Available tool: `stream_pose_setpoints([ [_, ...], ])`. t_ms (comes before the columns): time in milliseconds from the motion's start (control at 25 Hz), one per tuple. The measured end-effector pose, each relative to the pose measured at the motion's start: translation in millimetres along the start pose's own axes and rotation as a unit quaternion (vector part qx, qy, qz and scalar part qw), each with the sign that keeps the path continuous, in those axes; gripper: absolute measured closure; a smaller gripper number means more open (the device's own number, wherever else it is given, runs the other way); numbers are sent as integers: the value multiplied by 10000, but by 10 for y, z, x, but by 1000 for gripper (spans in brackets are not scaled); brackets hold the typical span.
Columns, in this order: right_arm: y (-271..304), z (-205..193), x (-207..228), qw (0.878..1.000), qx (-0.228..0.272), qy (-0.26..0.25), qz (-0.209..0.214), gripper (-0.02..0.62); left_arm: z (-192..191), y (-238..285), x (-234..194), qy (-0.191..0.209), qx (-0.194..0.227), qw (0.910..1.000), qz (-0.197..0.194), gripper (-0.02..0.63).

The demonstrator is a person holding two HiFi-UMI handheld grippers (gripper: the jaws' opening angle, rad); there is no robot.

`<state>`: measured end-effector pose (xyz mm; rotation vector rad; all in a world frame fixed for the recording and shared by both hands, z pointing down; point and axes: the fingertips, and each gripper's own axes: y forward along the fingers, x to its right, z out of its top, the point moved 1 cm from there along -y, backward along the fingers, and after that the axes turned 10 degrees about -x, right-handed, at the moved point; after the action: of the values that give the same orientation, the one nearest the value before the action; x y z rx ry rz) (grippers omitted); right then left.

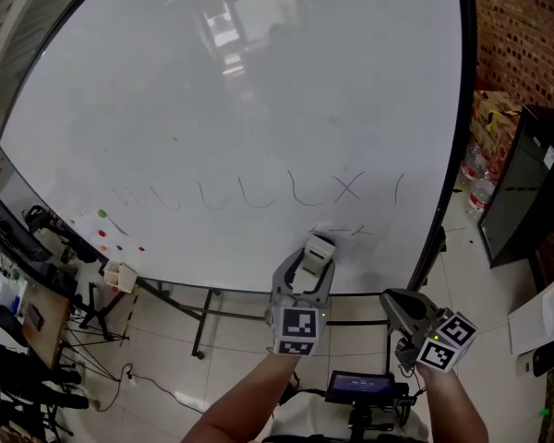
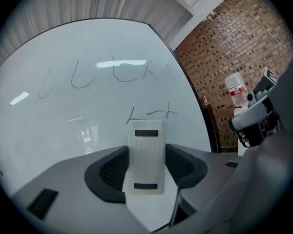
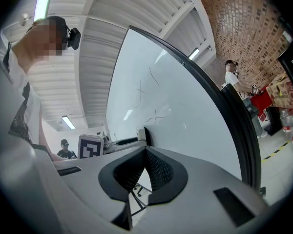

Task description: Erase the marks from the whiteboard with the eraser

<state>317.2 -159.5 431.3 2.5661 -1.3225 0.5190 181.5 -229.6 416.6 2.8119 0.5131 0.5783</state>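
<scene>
The left gripper [image 1: 307, 271] was clamped on a white eraser [image 2: 145, 162], which stood upright between its jaws in front of the whiteboard [image 1: 258, 109]. Just above the eraser's top edge sat a short scribble [image 1: 338, 232], and higher up ran a row of looping marks [image 1: 258, 194]. To the right of that gripper, the right gripper [image 3: 145, 153] hung off the board's edge, its jaws pressed together on nothing

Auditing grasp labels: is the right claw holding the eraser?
No: the right claw is closed on nothing, while the eraser sits clamped in the left claw.
</scene>
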Motion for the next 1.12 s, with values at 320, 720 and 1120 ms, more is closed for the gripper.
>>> stream_pose_setpoints([
  [320, -118, 2, 92, 9998, 61, 44, -163, 580, 682, -234, -102, 830, 765, 9921, 553, 339],
  [720, -135, -14, 126, 9998, 38, 89, -167, 580, 293, -138, -186, 426, 493, 9966, 512, 334],
  [1120, -111, 5, 120, 9999, 18, 66, -130, 580, 327, -158, -206, 451, 327, 9971, 517, 336],
])
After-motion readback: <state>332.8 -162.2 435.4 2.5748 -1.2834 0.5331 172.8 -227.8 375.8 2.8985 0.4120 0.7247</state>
